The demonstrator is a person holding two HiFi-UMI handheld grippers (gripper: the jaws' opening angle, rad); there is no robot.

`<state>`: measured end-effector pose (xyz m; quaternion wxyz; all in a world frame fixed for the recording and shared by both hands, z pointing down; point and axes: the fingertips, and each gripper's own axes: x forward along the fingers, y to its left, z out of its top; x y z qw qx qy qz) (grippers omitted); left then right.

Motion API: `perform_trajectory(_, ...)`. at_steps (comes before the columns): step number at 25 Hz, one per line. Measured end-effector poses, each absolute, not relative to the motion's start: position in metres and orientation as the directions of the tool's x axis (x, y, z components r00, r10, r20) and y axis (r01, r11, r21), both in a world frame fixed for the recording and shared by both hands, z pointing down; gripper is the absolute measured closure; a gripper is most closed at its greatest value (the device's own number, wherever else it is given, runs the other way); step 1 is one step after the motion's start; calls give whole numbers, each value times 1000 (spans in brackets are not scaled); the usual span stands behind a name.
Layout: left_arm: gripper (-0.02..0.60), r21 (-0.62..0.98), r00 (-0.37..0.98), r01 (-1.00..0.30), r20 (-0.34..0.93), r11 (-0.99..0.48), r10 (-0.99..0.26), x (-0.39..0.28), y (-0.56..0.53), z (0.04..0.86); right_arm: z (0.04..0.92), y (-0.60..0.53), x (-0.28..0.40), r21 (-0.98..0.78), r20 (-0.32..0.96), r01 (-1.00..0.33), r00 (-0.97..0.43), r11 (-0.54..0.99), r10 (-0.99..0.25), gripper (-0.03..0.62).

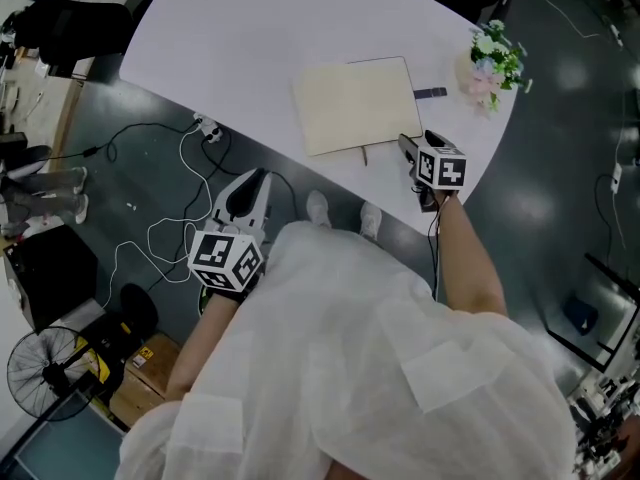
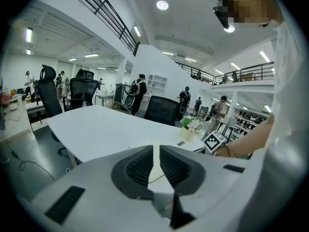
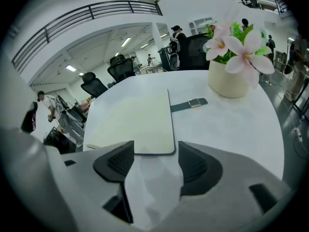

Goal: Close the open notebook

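Notebook (image 3: 130, 122) lies flat on the white table (image 1: 230, 48), cream face up. Its near corner sits just ahead of my right gripper (image 3: 155, 156), whose jaws stand wide apart with nothing between them. A dark strap (image 3: 188, 104) with a buckle lies ahead of that gripper, beside the notebook's right edge, and a pot of pink flowers (image 3: 234, 79) stands farther off to the right. My left gripper (image 1: 258, 176) hangs off the table's near side, over the floor — jaws drawn together, empty.

Saw only a sliver of the notebook (image 2: 155, 172) past the closed left tongs (image 2: 157, 150). Lost part of its near edge behind the right tongs (image 3: 156, 148). Could not tell what the small dark strap (image 3: 188, 104) just right of it was.
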<state>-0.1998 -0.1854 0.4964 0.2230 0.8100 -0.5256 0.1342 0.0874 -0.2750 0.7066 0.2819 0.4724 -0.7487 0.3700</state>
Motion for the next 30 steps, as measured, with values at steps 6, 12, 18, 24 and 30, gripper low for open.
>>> perform_trajectory(6,548,224,419,-908,456,-355,-785,-200,-193,499,710,-280,89,-341,770,-918,-395,200,-501,308)
perform_trajectory(12,548,227,425,-905,453,-359,-784,-201,-201,499,709,-283,91,-400,756,-908,-403,124,-516,309)
perform_trajectory(18,548,228,431,-902,452,-366,-781,-201,-204,500,710,-283,86,-408,760,-905,-409,120,-505,312)
perform_trajectory(24,548,229,432,-902,446,-367,-784,-205,-205,497,702,-284,86,-419,749,-902,-408,103,-522,312)
perform_trajectory(30,548,229,433,-901,434,-368,-790,-207,-208,494,681,-285,86,-435,719,-896,-405,88,-566,312)
